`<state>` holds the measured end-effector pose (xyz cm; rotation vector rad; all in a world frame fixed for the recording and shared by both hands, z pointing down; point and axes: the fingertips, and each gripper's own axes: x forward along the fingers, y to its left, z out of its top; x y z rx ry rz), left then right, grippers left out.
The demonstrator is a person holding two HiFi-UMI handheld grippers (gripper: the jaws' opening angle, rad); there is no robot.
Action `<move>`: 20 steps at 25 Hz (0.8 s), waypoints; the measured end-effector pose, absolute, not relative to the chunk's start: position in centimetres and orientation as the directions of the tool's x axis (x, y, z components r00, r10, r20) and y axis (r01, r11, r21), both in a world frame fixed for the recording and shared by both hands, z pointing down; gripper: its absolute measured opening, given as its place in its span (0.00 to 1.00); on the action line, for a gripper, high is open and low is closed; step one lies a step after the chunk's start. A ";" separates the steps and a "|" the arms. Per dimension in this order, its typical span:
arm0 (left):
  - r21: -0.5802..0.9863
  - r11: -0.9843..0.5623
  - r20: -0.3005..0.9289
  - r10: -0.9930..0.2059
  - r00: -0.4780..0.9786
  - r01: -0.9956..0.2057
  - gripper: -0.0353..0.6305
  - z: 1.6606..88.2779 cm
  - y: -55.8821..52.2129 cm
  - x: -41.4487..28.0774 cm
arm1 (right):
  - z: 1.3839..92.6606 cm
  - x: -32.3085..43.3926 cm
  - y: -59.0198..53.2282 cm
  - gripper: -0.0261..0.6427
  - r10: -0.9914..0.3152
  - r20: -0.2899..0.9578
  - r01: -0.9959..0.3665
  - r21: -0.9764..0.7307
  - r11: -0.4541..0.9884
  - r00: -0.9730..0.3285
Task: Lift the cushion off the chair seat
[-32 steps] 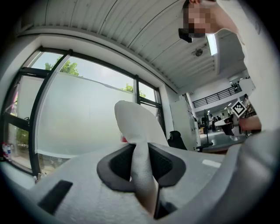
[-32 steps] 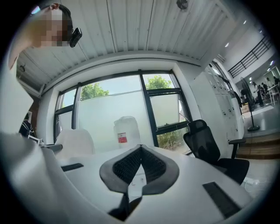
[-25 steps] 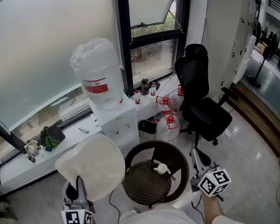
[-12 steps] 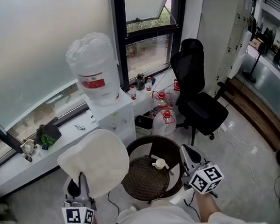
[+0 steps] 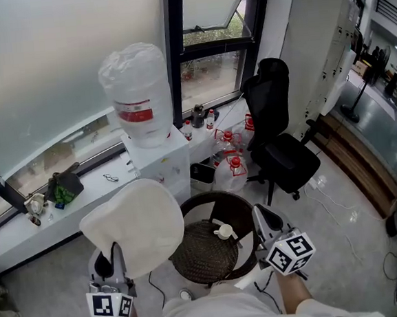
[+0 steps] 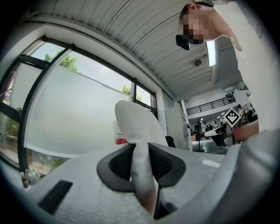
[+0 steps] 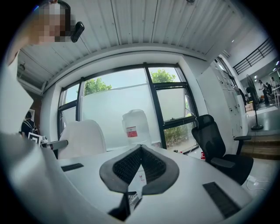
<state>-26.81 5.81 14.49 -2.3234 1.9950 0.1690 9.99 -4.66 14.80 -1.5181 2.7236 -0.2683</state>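
The left gripper [image 6: 141, 168] pinches the edge of the soft, rounded white fabric cushion [image 5: 131, 222]. The right gripper [image 7: 139, 162] is clenched on nothing.

Left of chair [image 5: 204, 257], cushion [image 5: 132, 226]; water dispenser [image 5: 159, 161] behind; office chair [image 5: 288, 157] right.

My left hand-held gripper [image 6: 141, 168] pinches the edge of a white cushion [image 6: 136, 124], which stands upright between the dark pads [image 6: 118, 164] against a frosted window [image 6: 74, 118]. A red-labelled water bottle [image 6: 119, 139] peeks out behind it, beneath a ribbed ceiling [image 6: 131, 35].
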 end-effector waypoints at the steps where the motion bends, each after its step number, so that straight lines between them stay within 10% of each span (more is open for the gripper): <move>1: 0.016 -0.156 -0.131 -0.980 0.153 -0.988 0.16 14.5 5.8 -26.9 | 14.7 9.9 -4.7 0.04 -0.847 0.075 -0.846 -0.153 0.511 -0.526; 20: 0.018 -0.235 -0.129 -0.964 0.231 -0.972 0.16 15.2 5.6 -26.6 | 15.8 9.8 -2.2 0.04 -0.887 0.083 -0.888 -0.110 0.446 -0.455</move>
